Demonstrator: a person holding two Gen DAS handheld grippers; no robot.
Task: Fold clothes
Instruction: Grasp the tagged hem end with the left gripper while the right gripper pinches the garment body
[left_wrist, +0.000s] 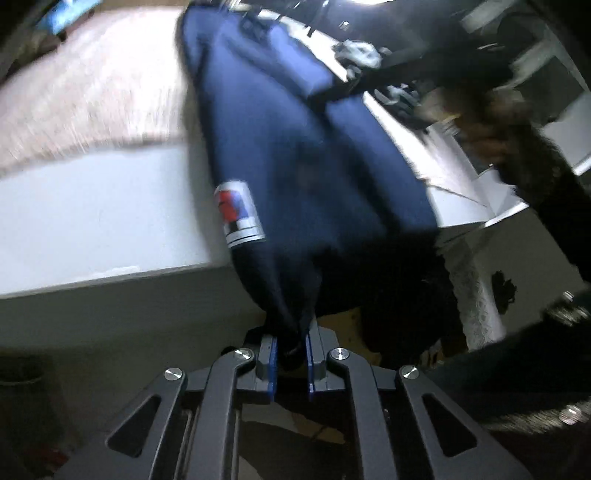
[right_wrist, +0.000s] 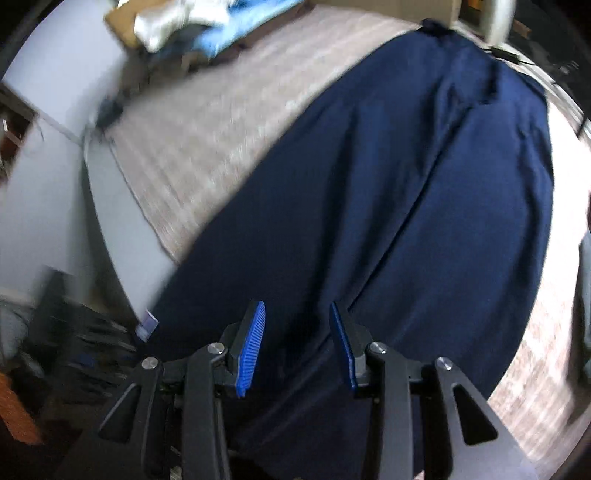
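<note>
Navy trousers (left_wrist: 295, 155), soft and floppy, hang bunched between left gripper (left_wrist: 291, 354) jaws; right gripper (right_wrist: 297, 332) gapes empty just above the cloth.

Navy garment (right_wrist: 424, 206): smooth matt cloth, glossy printed label (left_wrist: 238, 214). Bed cover (right_wrist: 207, 147): rough woven beige textile. Right gripper (right_wrist: 297, 343): matt dark plastic arms, ribbed blue rubbery pads (right_wrist: 253, 347), shiny metal screws (right_wrist: 216, 348).

Left gripper (left_wrist: 291, 350) pinching navy garment (left_wrist: 295, 155) over bed (left_wrist: 92, 206).
</note>
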